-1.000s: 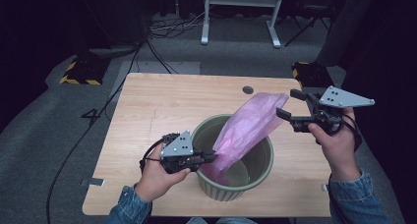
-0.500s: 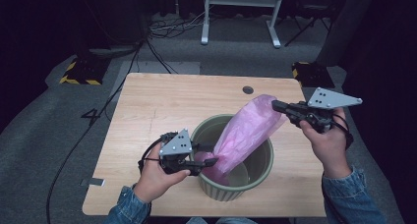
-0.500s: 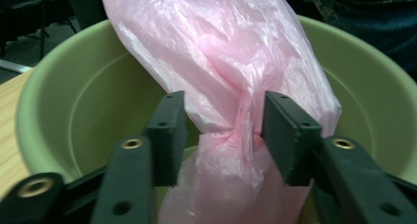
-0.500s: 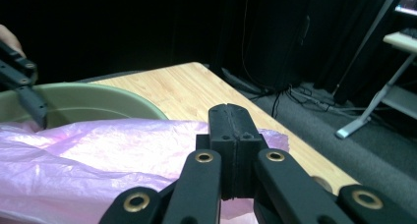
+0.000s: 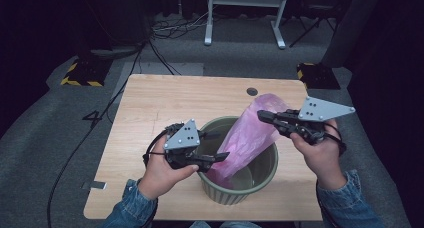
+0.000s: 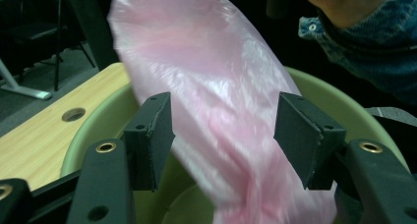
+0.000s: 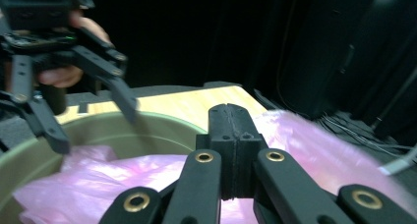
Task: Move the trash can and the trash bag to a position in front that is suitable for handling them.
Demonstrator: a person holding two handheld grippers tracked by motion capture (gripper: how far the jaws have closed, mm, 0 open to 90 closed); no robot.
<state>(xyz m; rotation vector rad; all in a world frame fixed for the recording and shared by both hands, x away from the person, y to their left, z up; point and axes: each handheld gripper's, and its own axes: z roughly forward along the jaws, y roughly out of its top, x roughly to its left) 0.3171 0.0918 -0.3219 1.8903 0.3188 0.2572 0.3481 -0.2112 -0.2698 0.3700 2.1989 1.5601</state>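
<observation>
From the high view we count one wooden table (image 5: 165,108), one green bin (image 5: 260,180) and one pink bag (image 5: 250,135) slanting out of it. The right gripper (image 5: 267,117), spread wide a second ago, now pinches the bag's upper end — we have our hold for opening the liner.

In the left gripper view the jaws have just been opening; the bag passes between the pads (image 6: 152,130) untouched.

The right gripper view shows its jaws pressed together over pink film — one bag, one bin.
</observation>
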